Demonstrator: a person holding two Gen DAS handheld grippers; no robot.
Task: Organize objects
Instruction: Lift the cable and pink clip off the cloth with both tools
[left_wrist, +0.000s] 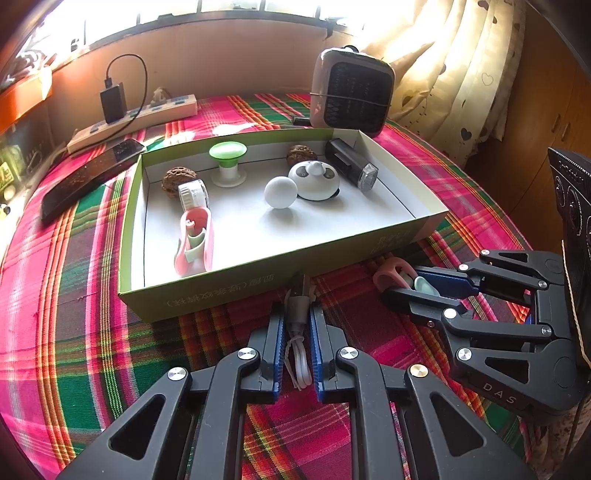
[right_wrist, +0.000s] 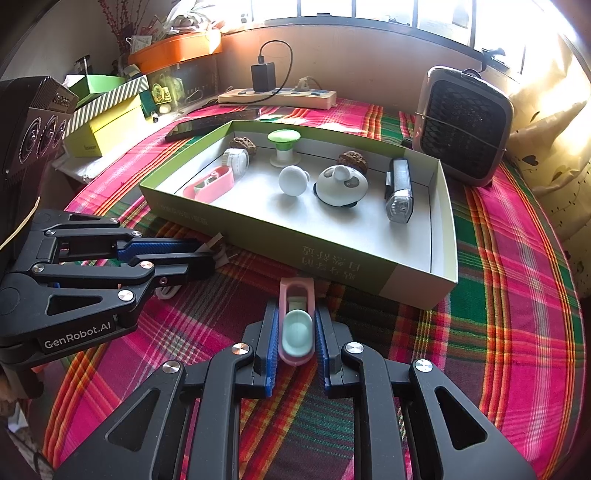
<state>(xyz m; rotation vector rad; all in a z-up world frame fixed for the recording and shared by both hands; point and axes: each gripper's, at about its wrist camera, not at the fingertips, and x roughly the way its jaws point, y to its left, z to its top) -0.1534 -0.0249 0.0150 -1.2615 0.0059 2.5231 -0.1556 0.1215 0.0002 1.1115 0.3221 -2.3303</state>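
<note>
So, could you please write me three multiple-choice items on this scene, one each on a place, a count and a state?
1. Where does the white ball lie?
A. in the box
B. on the power strip
C. on the cloth outside the box

2. How many walnuts are in the box?
A. one
B. two
C. four

3. What do the left tongs hold?
A. nothing
B. the green knob
C. a white cable

Answers:
1. A, the ball rests on the box's white floor beside the panda toy.
2. B, one walnut sits by the left wall, the other walnut at the back behind the panda toy.
3. C, the coiled cable is pinched between the blue pads.
</note>
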